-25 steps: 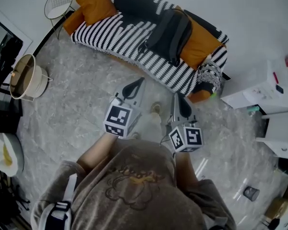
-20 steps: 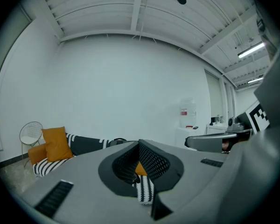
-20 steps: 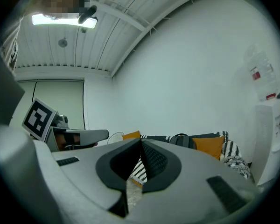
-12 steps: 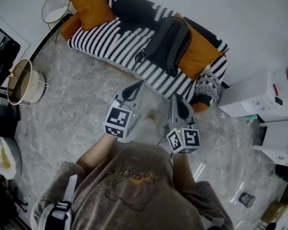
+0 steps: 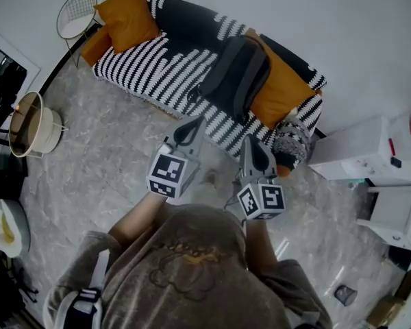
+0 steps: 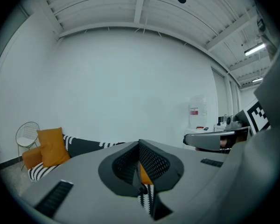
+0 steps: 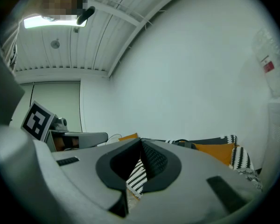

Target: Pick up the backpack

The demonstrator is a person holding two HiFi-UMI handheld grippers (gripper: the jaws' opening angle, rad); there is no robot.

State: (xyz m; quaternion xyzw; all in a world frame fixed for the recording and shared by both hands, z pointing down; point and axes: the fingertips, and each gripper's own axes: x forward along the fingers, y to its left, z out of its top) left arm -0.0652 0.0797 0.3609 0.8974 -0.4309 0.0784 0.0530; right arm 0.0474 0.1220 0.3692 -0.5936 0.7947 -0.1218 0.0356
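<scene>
In the head view the backpack (image 5: 236, 74) lies on the striped sofa (image 5: 151, 60), leaning on an orange cushion (image 5: 284, 91) near the sofa's right end. Nothing touches it. I hold the left gripper (image 5: 190, 127) and the right gripper (image 5: 255, 151) side by side in front of me, both over the marble floor (image 5: 103, 163) just short of the sofa's front edge, both aimed roughly at the bag. I judge the task barely begun: the approach is under way, while the reach, the grip and the lift are all left. My own body fills the lower part of this view and hides my arms.

In the left gripper view the claw (image 6: 139, 164) is fully pinched together with nothing caught in it. Its grey body covers most of the sofa; only a sliver of orange and stripe shows through the slot, so I cannot find the bag here.

In the right gripper view the claw (image 7: 141, 164) is likewise pressed tight and empty, striped fabric showing beyond it. A dark low shape beside the orange cushion may be the bag, but it is too small to be sure. No strap or handle is clear in any view.
</scene>
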